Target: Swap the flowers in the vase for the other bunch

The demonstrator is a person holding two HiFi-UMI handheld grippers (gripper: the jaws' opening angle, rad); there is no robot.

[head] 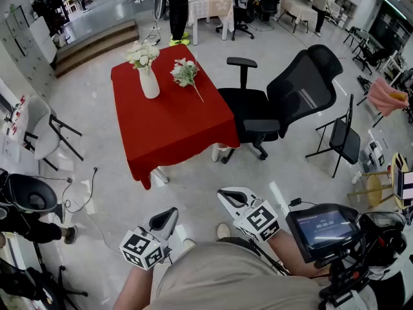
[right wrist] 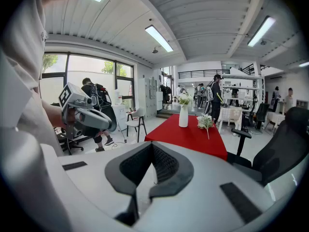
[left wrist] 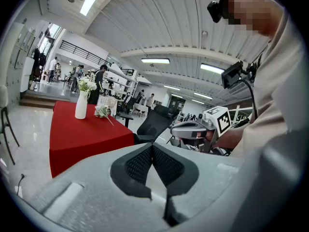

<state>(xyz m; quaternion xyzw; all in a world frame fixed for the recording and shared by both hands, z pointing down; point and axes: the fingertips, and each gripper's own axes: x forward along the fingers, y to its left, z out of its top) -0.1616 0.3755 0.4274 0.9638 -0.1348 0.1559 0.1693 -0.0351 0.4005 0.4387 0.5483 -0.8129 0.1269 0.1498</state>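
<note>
Since your left gripper (head: 166, 218) and right gripper (head: 231, 197) sit near your body, jaws closed on nothing, step up to the red table (head: 174, 131) and open one wide before lifting the flowers (head: 142, 53) straight from the vase (head: 149, 82) at its far end, left of the spare bunch (head: 185, 72).

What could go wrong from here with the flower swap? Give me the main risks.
The vase is tall and narrow, so pulling its flowers out could tip it on the red tablecloth.
The loose bunch lies close beside it, so reaching for one may knock the other.
The office chair stands right at the table's edge and may crowd the approach.
</note>
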